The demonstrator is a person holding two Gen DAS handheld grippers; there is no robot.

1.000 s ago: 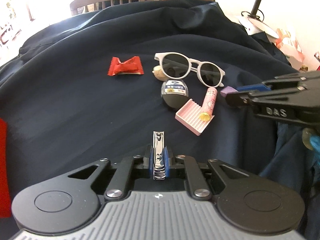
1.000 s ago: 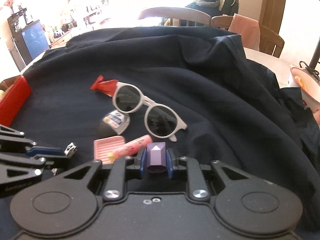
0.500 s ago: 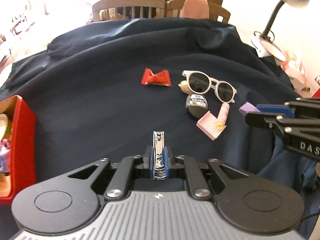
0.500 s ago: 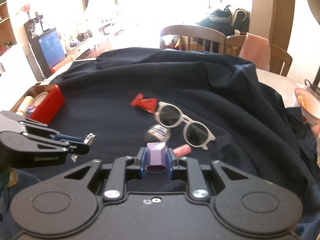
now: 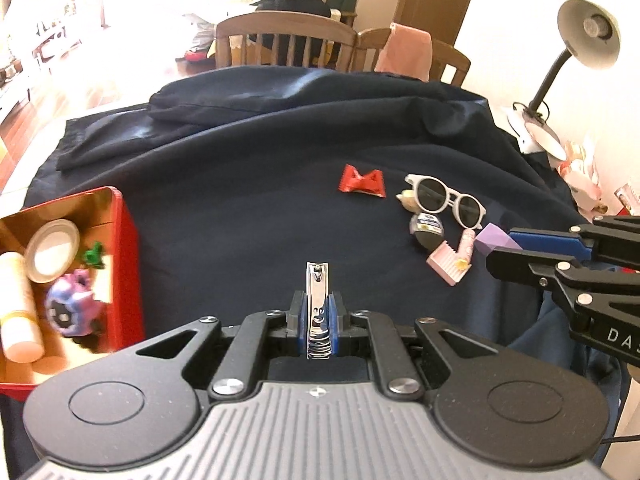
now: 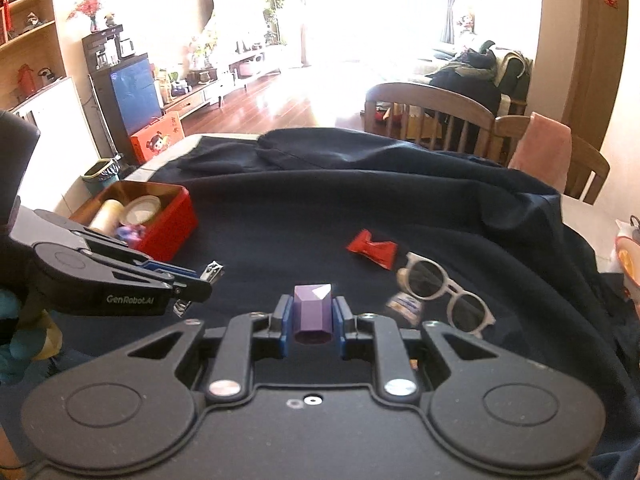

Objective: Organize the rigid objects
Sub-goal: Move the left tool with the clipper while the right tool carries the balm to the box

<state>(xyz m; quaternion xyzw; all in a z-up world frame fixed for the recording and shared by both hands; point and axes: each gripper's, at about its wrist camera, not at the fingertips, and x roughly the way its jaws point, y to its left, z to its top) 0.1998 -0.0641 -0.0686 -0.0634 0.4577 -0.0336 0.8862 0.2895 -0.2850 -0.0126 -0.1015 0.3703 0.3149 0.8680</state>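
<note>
Both your hands have lifted away from the pile toward the red box (image 5: 128, 240), left fingers (image 5: 318, 308) squeezing the clipper (image 5: 317, 300), right fingers (image 6: 312, 314) squeezing the purple block (image 6: 312, 308), ready to drop in.

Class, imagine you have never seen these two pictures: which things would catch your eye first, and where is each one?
First, the two held objects: the left gripper is shut on a shiny nail clipper, and the right gripper is shut on a purple block, each front and centre in its own view. Next, the red box of odds and ends at the left, and the white sunglasses beside a red wrapper on the dark cloth.
</note>
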